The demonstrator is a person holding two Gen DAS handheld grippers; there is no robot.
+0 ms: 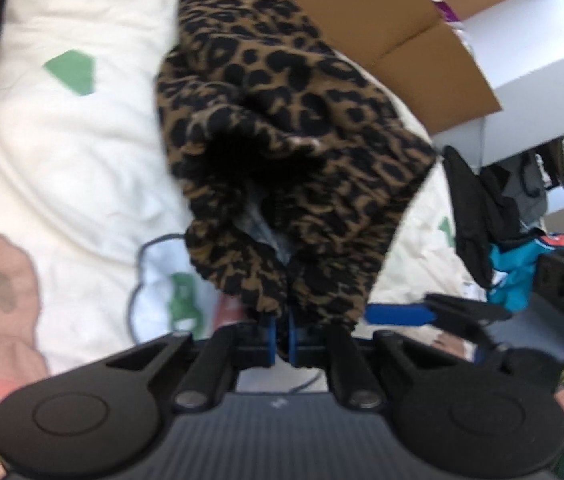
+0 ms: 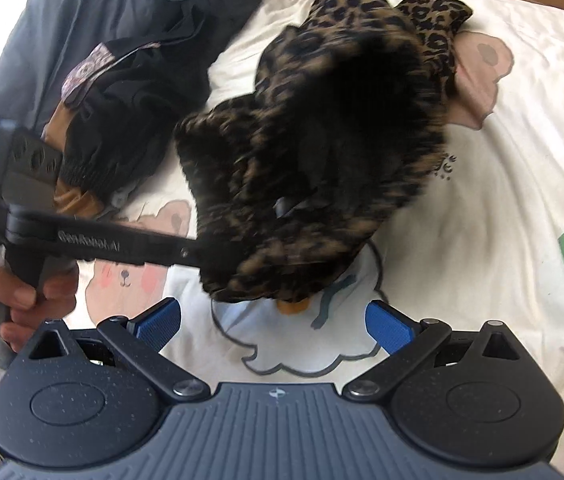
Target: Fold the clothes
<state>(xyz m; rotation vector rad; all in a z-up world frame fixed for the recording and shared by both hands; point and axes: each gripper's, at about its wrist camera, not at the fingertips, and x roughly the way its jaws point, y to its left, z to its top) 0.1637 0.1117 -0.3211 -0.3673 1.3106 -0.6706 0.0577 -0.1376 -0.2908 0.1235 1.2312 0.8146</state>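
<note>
bed: white cartoon-print cover | leopard-print garment: bunched, lifted above the bed's middle, dark clothes pile beside | left claw: pinched on garment's edge | right claw: wide, empty, below garment

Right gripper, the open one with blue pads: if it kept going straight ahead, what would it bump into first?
Most likely the leopard-print garment hanging ahead of the right gripper, though depth is unclear; it may slip under to the printed bedsheet.
</note>
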